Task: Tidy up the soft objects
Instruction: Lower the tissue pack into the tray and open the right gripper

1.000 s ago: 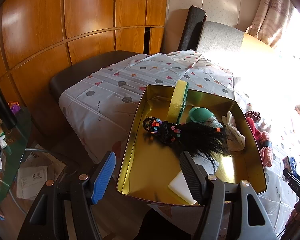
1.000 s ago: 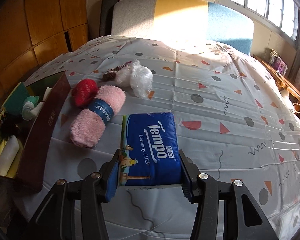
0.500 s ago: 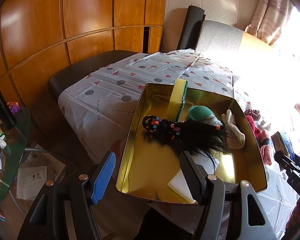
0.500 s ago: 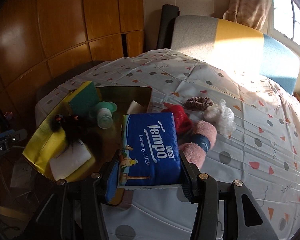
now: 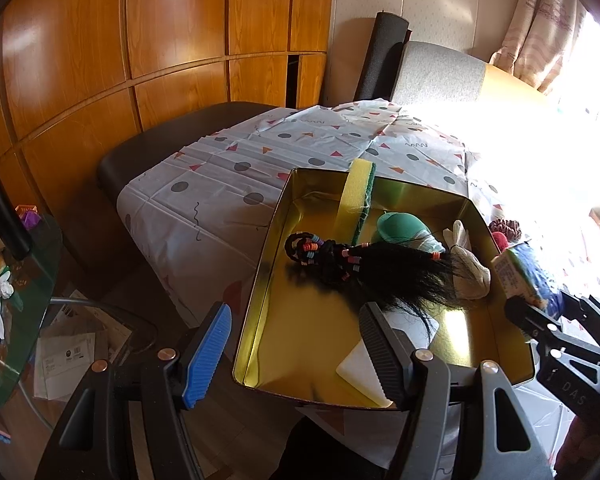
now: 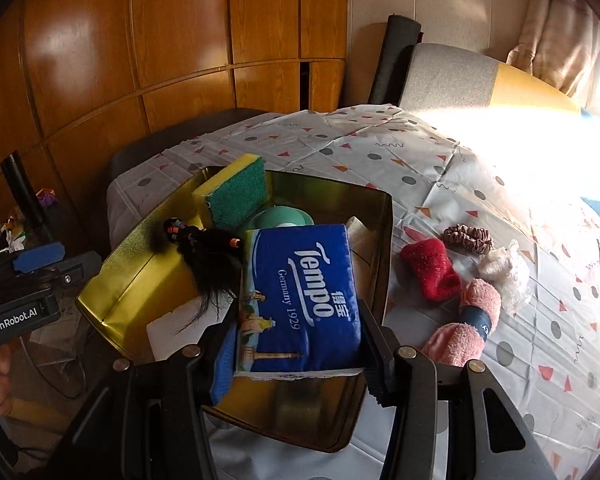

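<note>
Blue Tempo tissue pack [image 6: 300,300] sits pinched between the pads of the right gripper [image 6: 298,354], and it now hangs over the gold tin [image 6: 112,276]; a second ago the same pack was held over the patterned tablecloth [image 6: 440,168], with the tin far off to the left of that view. The view has swung round toward the wood-panelled wall since then. The left gripper [image 5: 296,354] has not shifted: its blue pad and black pad stand spread at the near edge of the tin, with nothing between them.

Inside the tin, the left wrist view shows a yellow-and-green sponge [image 5: 358,200] leaning on edge, a black hairpiece with coloured bands [image 5: 364,268], a green round item [image 5: 400,228], a pale cloth bundle [image 5: 470,272] and a white block [image 5: 364,368] at the near end. In that view the right gripper has come in at the right edge, where earlier it was barely visible, and the pack shows only as a sliver past the tin's rim.

Only the right wrist view shows what remains on the cloth beside the tin: a red sock [image 6: 432,268], a rolled pink towel [image 6: 466,328] with a dark band, a brown scrunchie [image 6: 468,236] and a crumpled clear plastic piece [image 6: 504,268]. It also catches the left gripper from the side, at the tin's left, fingers apart.
</note>
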`<state>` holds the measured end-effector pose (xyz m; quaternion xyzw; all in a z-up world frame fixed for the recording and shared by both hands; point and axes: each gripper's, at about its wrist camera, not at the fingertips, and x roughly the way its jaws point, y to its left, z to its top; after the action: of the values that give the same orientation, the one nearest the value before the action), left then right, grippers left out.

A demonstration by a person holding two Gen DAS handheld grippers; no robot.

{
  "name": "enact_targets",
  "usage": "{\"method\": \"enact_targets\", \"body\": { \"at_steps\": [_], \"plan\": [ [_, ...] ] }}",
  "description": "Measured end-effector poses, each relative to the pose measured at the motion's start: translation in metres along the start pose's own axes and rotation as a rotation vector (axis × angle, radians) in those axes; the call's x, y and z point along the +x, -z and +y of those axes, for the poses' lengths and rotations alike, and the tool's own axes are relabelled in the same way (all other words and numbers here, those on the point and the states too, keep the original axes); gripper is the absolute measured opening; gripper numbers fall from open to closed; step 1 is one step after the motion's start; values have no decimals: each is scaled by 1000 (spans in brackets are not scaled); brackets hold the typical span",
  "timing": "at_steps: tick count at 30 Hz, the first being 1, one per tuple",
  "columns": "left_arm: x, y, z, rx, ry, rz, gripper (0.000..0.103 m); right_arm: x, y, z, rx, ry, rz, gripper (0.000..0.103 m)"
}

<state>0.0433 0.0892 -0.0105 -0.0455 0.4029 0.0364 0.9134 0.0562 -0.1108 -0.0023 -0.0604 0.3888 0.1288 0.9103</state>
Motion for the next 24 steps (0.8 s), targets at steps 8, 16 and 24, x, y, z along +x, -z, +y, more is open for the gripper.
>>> {"method": "enact_targets", "body": {
  "at_steps": [8,16,24],
  "plan": [
    [3,0,-1,6,-4,7,67,43,-3,10,-52,50,99,52],
    [6,1,-1,4,-11,17,67,64,1,12,-64,51,133,52],
    [7,2,-4,8,-15,20,67,72,6,12,-58,58,144,52]
  ]
}}
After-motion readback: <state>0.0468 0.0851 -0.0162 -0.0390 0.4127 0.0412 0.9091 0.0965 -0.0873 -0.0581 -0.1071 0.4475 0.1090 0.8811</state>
